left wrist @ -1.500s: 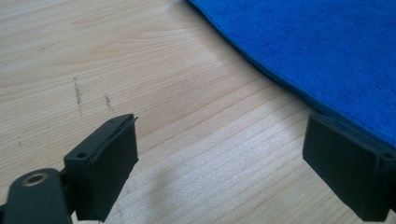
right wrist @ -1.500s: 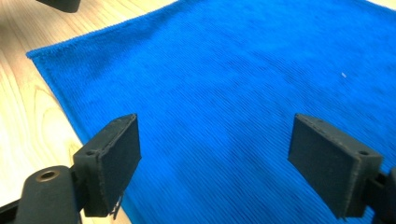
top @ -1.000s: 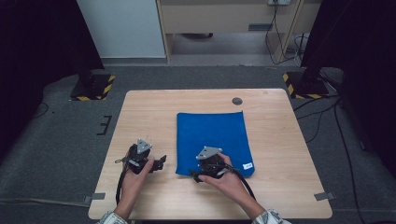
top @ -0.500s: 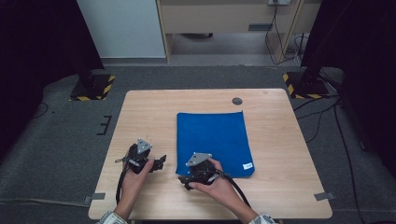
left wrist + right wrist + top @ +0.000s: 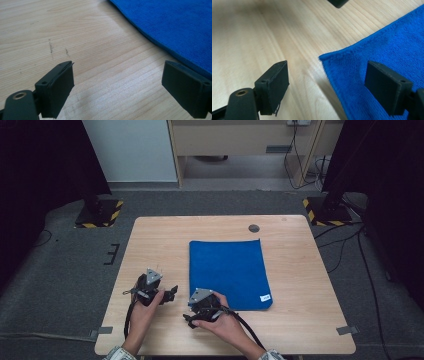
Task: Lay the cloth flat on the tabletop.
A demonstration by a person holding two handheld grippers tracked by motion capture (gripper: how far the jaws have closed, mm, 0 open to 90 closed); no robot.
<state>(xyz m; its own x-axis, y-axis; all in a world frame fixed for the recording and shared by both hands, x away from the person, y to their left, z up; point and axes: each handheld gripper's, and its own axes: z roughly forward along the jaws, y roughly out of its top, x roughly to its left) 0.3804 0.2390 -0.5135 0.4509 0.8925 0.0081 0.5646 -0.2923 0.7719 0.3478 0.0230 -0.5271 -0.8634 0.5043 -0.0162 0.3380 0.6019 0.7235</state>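
1. A blue cloth (image 5: 227, 272) lies flat on the wooden surface (image 5: 160, 240), right of centre, its small white tag (image 5: 266, 297) at the near right corner.
2. The right gripper (image 5: 325, 82) hovers at the cloth's near left corner (image 5: 324, 58), fingers (image 5: 274, 83) wide apart, holding nothing.
3. The left gripper (image 5: 117, 85) waits over bare wood beside the cloth's left edge, fingers equally spread, empty.
4. The step looks like an approach; next, the right gripper would need to lower and pinch that corner.

Wooden table (image 5: 160, 240); blue cloth (image 5: 227, 270) lying flat.
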